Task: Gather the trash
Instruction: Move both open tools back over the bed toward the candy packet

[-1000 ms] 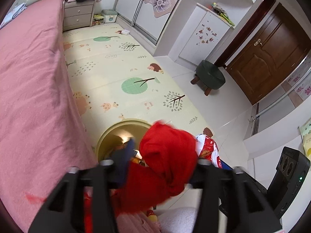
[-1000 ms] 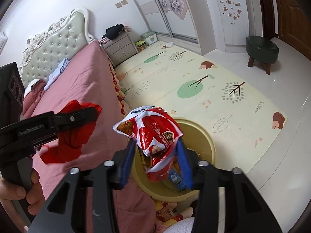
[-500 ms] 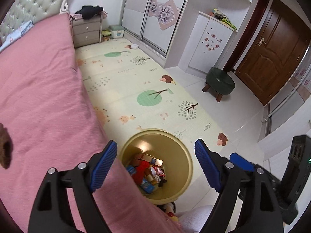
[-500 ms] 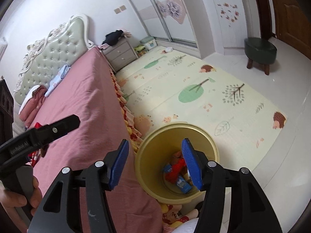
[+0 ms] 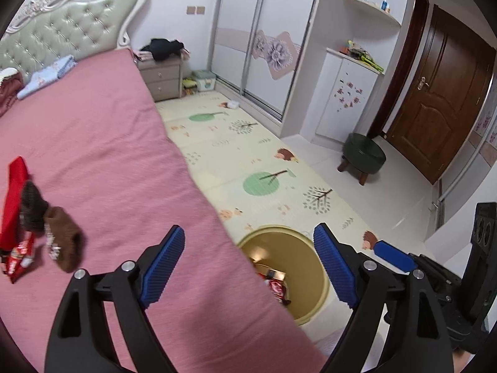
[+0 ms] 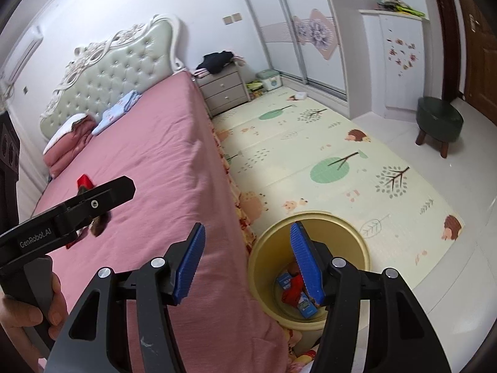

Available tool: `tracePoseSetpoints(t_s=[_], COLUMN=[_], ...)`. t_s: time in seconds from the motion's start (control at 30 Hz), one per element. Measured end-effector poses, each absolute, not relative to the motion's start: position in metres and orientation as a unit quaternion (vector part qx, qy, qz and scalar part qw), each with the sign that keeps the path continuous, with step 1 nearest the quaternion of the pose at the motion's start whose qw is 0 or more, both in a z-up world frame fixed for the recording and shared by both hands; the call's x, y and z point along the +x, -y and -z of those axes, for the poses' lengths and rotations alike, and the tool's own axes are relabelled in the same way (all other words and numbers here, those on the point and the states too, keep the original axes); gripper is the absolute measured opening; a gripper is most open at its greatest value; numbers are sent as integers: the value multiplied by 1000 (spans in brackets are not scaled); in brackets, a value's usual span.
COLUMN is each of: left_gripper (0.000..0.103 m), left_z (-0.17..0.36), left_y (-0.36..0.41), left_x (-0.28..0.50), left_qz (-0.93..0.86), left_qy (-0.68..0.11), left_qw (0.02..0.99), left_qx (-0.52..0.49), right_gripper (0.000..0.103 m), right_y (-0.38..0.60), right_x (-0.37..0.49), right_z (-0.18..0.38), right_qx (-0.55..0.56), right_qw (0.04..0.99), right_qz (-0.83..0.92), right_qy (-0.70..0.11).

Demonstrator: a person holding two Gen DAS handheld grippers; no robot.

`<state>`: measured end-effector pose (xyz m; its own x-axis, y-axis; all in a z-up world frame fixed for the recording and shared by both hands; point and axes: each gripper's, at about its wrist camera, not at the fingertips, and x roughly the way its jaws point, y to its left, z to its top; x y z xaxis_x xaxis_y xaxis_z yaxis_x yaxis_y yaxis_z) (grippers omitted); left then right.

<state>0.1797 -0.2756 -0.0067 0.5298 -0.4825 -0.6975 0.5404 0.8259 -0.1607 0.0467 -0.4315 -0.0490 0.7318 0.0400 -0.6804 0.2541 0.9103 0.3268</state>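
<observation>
The left claw (image 5: 248,261) is hanging released, jaws spread wide with nothing between them, over the edge of the bed (image 5: 102,143). The remaining trash is lying to its left and slightly ahead on the bed: a red wrapper (image 5: 14,192) with its long axis running roughly away from the camera, and brown wads (image 5: 63,242) touching its near end. The left claw is the nearer one, so the pickup is likely falling to it. The right claw (image 6: 247,262) is also released and empty, sitting above the near rim of the bin (image 6: 351,233), which is standing on the floor just beside the bed and already holding wrappers. "GenRobot.AI" is showing on the left claw's arm in the right view; the wrapper's print is too blurred to read.
</observation>
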Motion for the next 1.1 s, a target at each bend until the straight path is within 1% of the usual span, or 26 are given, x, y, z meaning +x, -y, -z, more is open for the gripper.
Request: tracePoseSetpoints(t_s=[0.07,0.23,0.37,0.7,1.1], left_gripper=[87,89,92,95,96], left_z=[5,2,0,-4,13], left_y=[263,224,196,133,74], left_x=[179,180,182,199,234], left_qz=[285,260,248,218,203], left_qy=[-381,-373,-369,-362,-378], left_qw=[879,890,895,905,902], left_qx=[40,45,46,45,36], right_gripper=[60,61,67,76,76], right_y=[420,384,357,301,249], right_x=[50,63,72,96,131], right_z=[46,39,35,38,48], right_qx=[194,172,158,125,109], right_qw=[910,916,919,922,912], right_qz=[52,24,7,-18,-61], right_qy=[-362,-363,-362,-366,-390])
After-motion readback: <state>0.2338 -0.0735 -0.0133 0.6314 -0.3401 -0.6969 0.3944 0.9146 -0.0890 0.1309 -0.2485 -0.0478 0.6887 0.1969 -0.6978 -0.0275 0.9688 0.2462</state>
